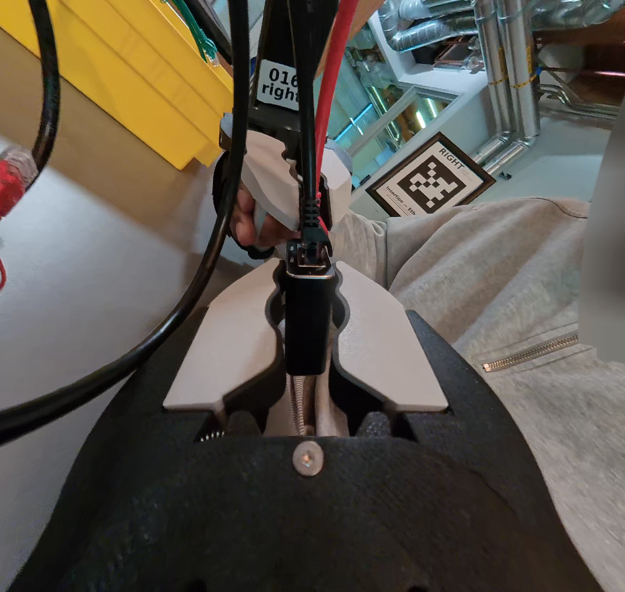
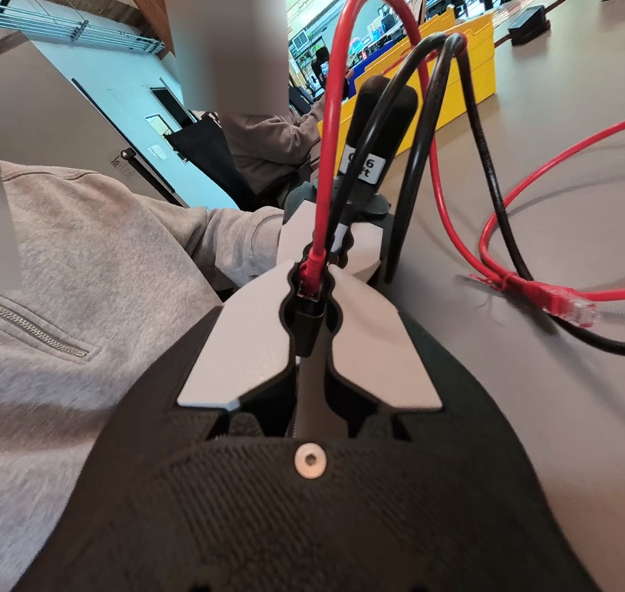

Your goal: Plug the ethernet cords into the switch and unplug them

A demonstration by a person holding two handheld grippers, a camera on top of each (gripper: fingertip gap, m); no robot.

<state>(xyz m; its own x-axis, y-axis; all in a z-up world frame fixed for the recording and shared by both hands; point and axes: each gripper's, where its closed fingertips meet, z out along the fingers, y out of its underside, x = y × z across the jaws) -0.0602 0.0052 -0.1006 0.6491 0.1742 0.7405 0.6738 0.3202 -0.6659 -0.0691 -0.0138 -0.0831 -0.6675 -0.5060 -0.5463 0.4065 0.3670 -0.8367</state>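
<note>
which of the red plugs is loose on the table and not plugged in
The red plug lying at the right of the right wrist view, its clear tip bare on the table. The other red plug is seated in the black switch between the fingers.

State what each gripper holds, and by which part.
Both clamp the same small black box-shaped switch: left gripper on its sides, right gripper on its sides from the opposite end.

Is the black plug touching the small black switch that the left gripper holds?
Touching. The left wrist view shows the black plug seated in the switch, held by the left gripper.
</note>
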